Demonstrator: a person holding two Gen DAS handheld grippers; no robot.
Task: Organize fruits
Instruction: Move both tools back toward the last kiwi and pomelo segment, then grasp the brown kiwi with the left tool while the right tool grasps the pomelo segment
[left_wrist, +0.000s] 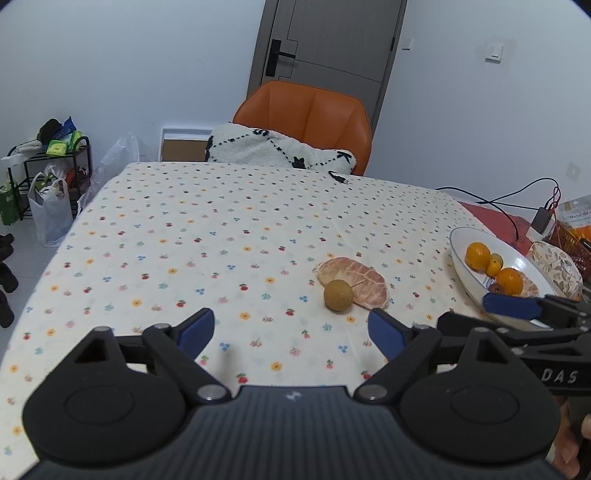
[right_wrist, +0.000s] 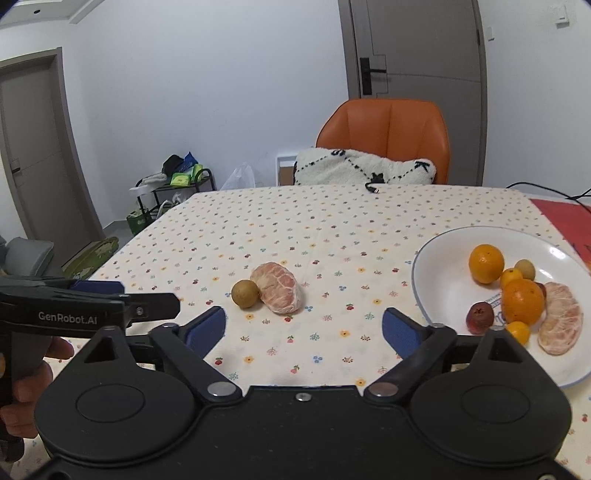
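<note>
Currently two fruits remain loose on the bench (right_wrist: 258, 221), which wears a floral cloth: a peeled pomelo segment (right_wrist: 279, 288) and, touching it at its 9 o'clock in the right wrist view, a small round brown longan (right_wrist: 245, 293). White plate (right_wrist: 436, 280) sits at 3 o'clock of the pair, well apart from them. It already holds two oranges (right_wrist: 486, 263), small kumquats (right_wrist: 518, 331), a second pomelo segment (right_wrist: 560, 317), a pale longan and a dark reddish fruit (right_wrist: 479, 317). Judgement: the plate is the collection point; sorting is mostly done, two items left.

Left gripper (left_wrist: 291, 328): fingers apart, nothing between them; loose pair lies just beyond, toward 1 o'clock. Right gripper (right_wrist: 304, 328): fingers apart, empty, loose pair ahead at 11 o'clock, plate rim just beside its right finger. No pad touches any fruit.

Judgement: both grippers angle down at the pair, spread wide enough for either. The longan may roll if nudged; the segment looks soft, so a light squeeze seems called for.
</note>
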